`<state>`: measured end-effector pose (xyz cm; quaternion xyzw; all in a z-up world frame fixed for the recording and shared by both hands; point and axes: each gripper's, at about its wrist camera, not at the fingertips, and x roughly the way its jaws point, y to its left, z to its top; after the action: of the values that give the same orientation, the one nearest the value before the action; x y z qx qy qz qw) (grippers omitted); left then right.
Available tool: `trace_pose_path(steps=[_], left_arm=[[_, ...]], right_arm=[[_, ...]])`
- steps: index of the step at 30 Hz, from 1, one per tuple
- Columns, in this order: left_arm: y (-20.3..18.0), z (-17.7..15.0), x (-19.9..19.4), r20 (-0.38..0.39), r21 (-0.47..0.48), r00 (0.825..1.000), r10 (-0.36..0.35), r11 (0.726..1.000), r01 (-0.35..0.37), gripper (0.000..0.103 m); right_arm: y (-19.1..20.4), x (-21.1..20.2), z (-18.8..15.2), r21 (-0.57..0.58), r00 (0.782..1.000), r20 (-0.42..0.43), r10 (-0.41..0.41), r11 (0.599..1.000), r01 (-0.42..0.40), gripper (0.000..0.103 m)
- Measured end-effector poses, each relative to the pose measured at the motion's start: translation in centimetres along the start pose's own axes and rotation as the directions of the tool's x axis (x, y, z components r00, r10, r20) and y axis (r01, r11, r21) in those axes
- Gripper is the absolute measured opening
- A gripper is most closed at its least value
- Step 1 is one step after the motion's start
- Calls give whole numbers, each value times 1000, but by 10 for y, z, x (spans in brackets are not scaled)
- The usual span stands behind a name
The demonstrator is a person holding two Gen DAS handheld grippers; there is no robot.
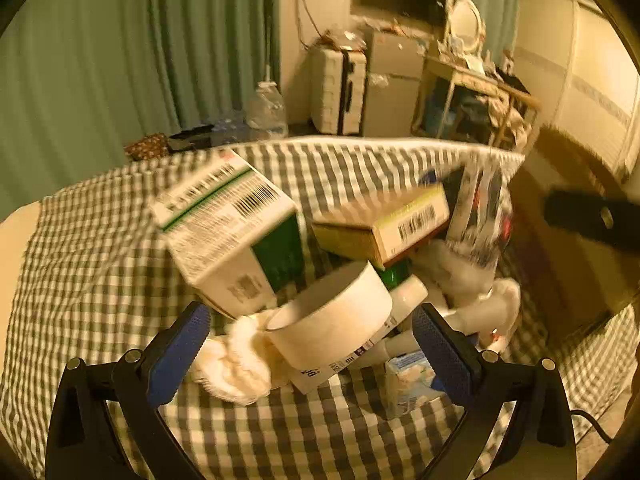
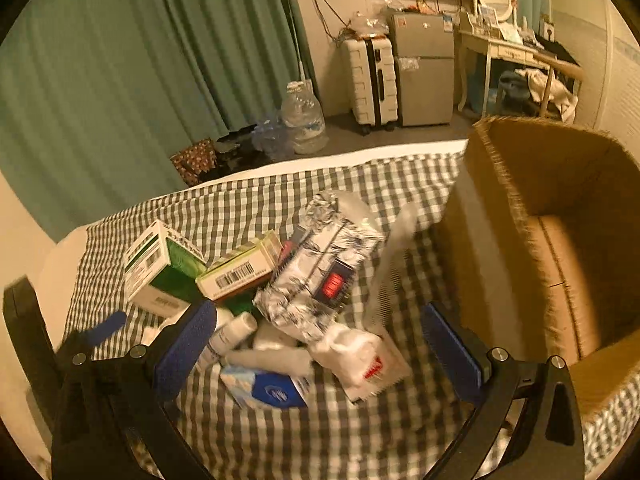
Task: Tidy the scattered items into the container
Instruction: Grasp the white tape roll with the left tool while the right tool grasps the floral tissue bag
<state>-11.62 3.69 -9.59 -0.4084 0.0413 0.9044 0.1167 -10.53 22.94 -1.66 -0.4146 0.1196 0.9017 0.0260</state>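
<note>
A pile of items lies on a green-checked cloth (image 1: 100, 280). In the left wrist view my left gripper (image 1: 312, 340) is open, its blue pads either side of a white ring-shaped roll (image 1: 332, 320) without touching it. Around the roll are a crumpled white cloth (image 1: 236, 364), a green-and-white box (image 1: 228, 232), a yellow box (image 1: 384, 224) and a silver printed packet (image 1: 480, 216). My right gripper (image 2: 320, 344) is open above the pile's near side, over a white packet with red print (image 2: 360, 360) and a blue-and-white pack (image 2: 272, 392). The cardboard box (image 2: 560, 240) stands to its right.
White bottles (image 2: 232, 332) lie among the pile. Beyond the cloth's far edge are green curtains (image 2: 120, 80), a large water bottle (image 2: 304, 120), a white suitcase (image 2: 372, 80), a small fridge (image 2: 424, 68) and a cluttered desk (image 2: 516, 48).
</note>
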Motion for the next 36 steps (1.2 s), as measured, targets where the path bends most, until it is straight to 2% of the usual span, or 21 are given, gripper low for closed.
trace_pose_path(steps=[6,8,9,11,12,14,17,19,21,24,25,29,36], left_arm=[[0,0,28,26,15,999,-34,999,34,100],[2,-1,34,23,11,997,-75,997,75,83],[7,-4,35,37,-11,991,-129,992,129,77],[13,-7,35,36,-28,979,-200,979,201,52],[16,-7,32,36,-25,975,-219,975,219,46],[17,-7,27,45,-17,972,-233,972,234,33],[17,-7,15,52,7,972,-228,974,228,21],[18,-8,1,65,22,975,-212,977,211,19],[25,-5,-16,83,11,975,-208,978,207,17],[42,0,-45,157,-43,958,-239,968,248,16],[49,3,-53,160,-65,956,-247,963,260,16],[68,5,-84,161,-130,964,-214,963,236,16],[74,-16,-145,149,-190,980,-134,968,162,16]], right_arm=[[15,55,5,-12,997,-69,-44,999,43,102],[14,67,6,-2,995,-91,-43,999,43,102],[13,73,6,4,994,-98,-44,999,45,99],[10,82,6,17,992,-121,-31,999,34,65],[7,86,5,28,989,-147,-23,999,27,48],[4,86,1,50,988,-155,23,999,-16,47],[2,78,-2,51,987,-157,38,998,-31,37],[2,69,-4,66,986,-148,70,996,-60,32],[2,59,-7,70,987,-139,78,995,-69,31],[3,46,-10,67,988,-126,88,995,-80,29],[6,39,-12,51,989,-120,88,995,-82,29],[17,13,-17,7,990,-95,100,995,-100,28],[41,-68,-31,-89,990,-37,138,986,-141,28]])
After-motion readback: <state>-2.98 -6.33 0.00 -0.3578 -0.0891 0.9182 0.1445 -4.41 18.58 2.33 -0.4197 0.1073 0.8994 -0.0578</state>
